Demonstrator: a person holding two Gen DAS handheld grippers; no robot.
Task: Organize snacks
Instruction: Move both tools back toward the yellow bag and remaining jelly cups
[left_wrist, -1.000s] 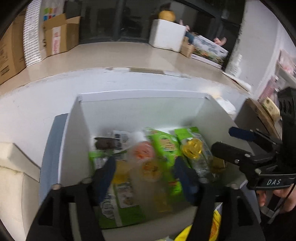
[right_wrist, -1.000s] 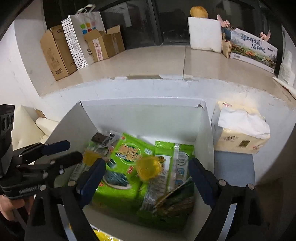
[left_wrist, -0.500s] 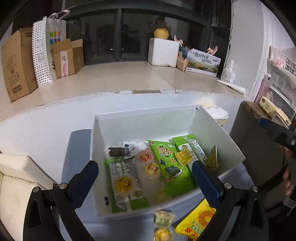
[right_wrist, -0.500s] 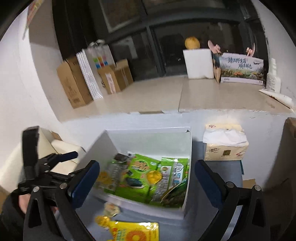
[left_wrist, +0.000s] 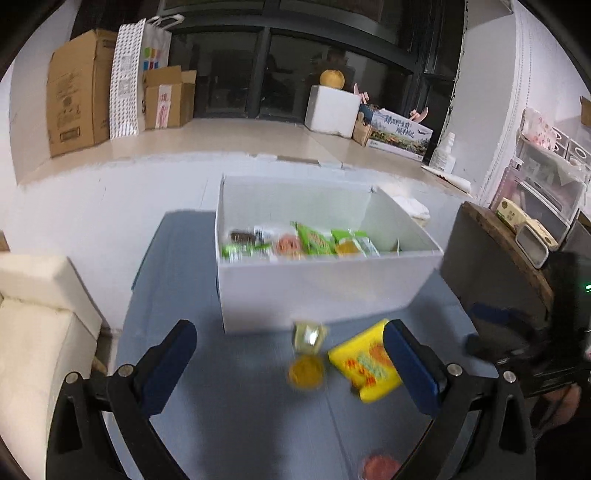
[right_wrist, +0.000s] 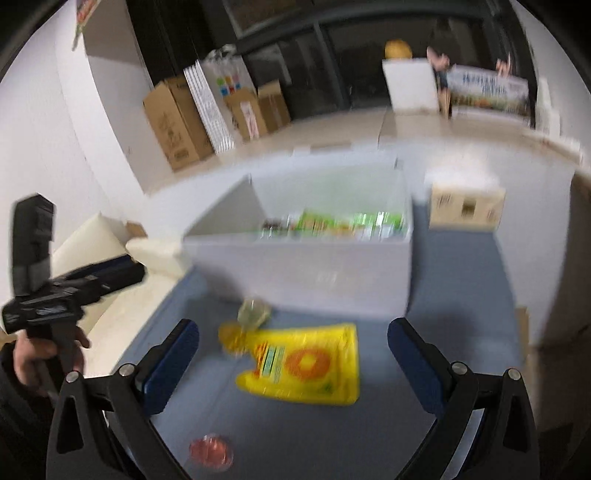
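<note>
So both tongs are between grabs right now. The left tongs (left_wrist: 290, 363) and the right tongs (right_wrist: 293, 363) each stand spread wide with nothing between the pads, hovering over the blue desk (left_wrist: 229, 413).

Nearest on the desk is a red jelly cup (right_wrist: 211, 451), then the yellow snack bag (right_wrist: 306, 367) lying flat, with an orange jelly cup (left_wrist: 306, 373) touching its edge and a pale clear cup (left_wrist: 309, 334) just behind that, close to the front wall of the white box (left_wrist: 325, 291). Inside the box sit the green packets (left_wrist: 314, 242) and other snacks already stowed. A tissue box (right_wrist: 466, 205) stands beside it, further back.

I'd say the step is picking the next loose snack. The yellow bag looks floppy, so pinching an edge seems the way; the cups want a squeeze across the sides.

Compared with a second ago: both tongs were right over the box, the left ones narrower; now they're pulled back and the loose snacks show.
</note>
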